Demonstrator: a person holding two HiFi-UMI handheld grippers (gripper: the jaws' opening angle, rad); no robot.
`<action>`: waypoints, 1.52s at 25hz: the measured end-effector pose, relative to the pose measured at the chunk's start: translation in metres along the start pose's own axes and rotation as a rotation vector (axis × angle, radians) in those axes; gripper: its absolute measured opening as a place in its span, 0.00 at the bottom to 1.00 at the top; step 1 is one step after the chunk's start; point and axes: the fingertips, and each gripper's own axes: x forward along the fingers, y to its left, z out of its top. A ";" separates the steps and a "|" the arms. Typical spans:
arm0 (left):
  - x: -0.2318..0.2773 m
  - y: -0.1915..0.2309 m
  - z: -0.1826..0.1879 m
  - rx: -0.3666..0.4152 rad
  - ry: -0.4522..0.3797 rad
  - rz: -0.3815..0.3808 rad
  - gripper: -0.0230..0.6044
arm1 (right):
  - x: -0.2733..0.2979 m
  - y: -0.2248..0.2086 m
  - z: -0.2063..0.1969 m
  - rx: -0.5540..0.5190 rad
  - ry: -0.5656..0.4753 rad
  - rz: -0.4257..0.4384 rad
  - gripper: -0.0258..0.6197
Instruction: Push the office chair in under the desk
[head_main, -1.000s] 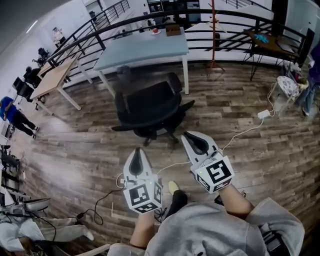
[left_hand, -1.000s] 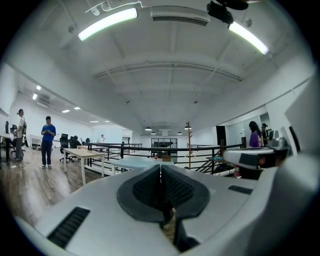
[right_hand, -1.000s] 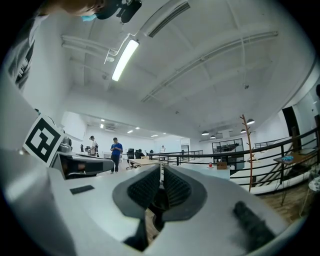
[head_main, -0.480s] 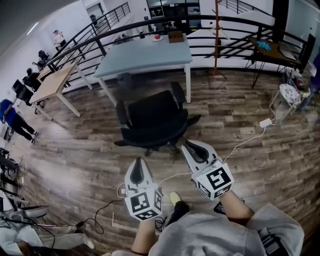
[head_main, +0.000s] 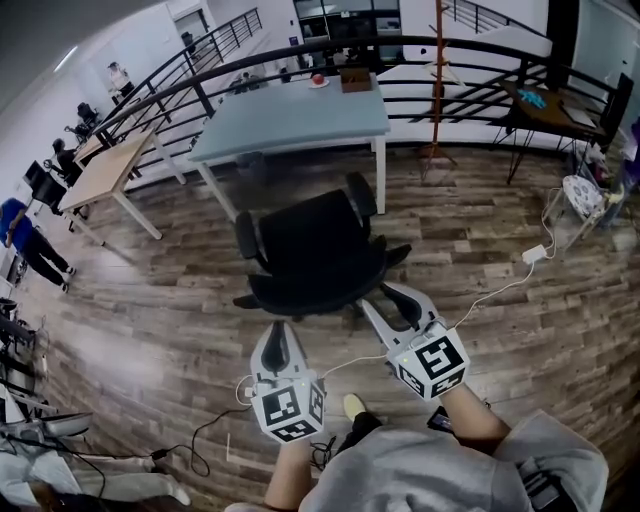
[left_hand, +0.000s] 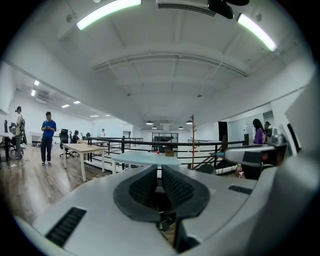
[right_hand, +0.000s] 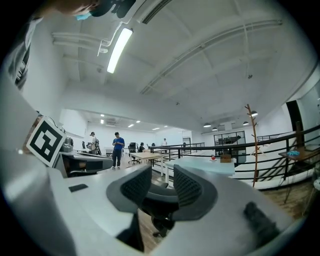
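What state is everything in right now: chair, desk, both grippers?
Chair: upright, out in front of the desk, not yet under it.
Desk: standing, small items at its far edge.
Left gripper: shut, empty.
Right gripper: open, has just been opening, nothing in it; the chair shows beyond the gap.

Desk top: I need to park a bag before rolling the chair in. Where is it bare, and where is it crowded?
The desk is bare across its near and left parts, up to the edge facing the office chair. Only the far edge by the railing is taken: a small red thing and a brown box sit there.
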 end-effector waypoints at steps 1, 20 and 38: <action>0.003 0.001 -0.001 0.001 0.004 0.000 0.06 | 0.002 -0.002 -0.001 -0.004 0.007 -0.002 0.23; 0.057 0.043 -0.035 -0.001 0.120 -0.008 0.45 | 0.043 -0.042 -0.036 0.043 0.122 -0.139 0.33; 0.103 0.063 -0.039 -0.112 0.149 -0.120 0.53 | 0.076 -0.089 -0.070 0.190 0.229 -0.317 0.37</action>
